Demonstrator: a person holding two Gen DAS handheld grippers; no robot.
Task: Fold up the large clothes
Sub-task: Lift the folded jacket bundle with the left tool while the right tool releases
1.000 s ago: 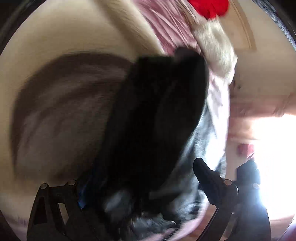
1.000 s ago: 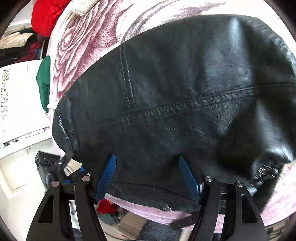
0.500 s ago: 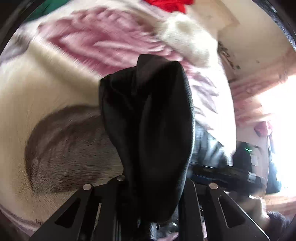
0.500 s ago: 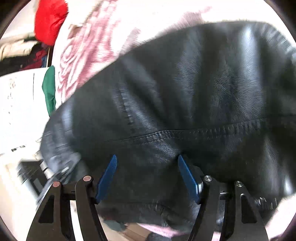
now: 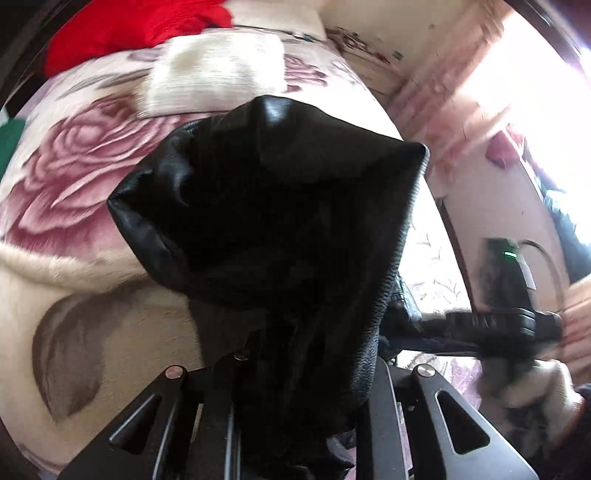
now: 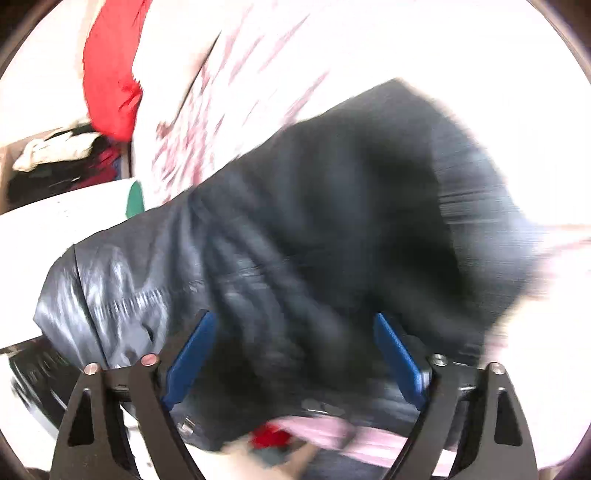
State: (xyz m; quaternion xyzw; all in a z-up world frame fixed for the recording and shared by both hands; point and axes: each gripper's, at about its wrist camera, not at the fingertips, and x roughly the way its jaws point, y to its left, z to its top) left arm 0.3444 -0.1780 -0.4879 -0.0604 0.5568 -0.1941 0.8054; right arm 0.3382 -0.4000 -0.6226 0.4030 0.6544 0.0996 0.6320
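Note:
A black leather jacket (image 5: 273, 229) lies partly lifted over a rose-print blanket (image 5: 66, 177) on a bed. My left gripper (image 5: 299, 387) is shut on a bunched part of the jacket, which hides its fingertips and rises up in front of the camera. In the right wrist view the jacket (image 6: 303, 236) is blurred and spreads across the frame. My right gripper (image 6: 295, 354) stands open, its blue pads (image 6: 190, 354) wide apart around the jacket's near edge. The right gripper also shows in the left wrist view (image 5: 491, 325), at the right, held by a hand.
A red garment (image 5: 140, 26) and a cream folded cloth (image 5: 214, 70) lie at the bed's far end. A green item (image 6: 135, 195) hangs at the bed's left edge. A pile of clothes (image 6: 59, 155) sits beyond it. A bright window (image 5: 546, 92) is at the right.
My left gripper closed on the jacket and lifted it up. The jacket in the right wrist view has shifted and bunched; the right gripper stayed open.

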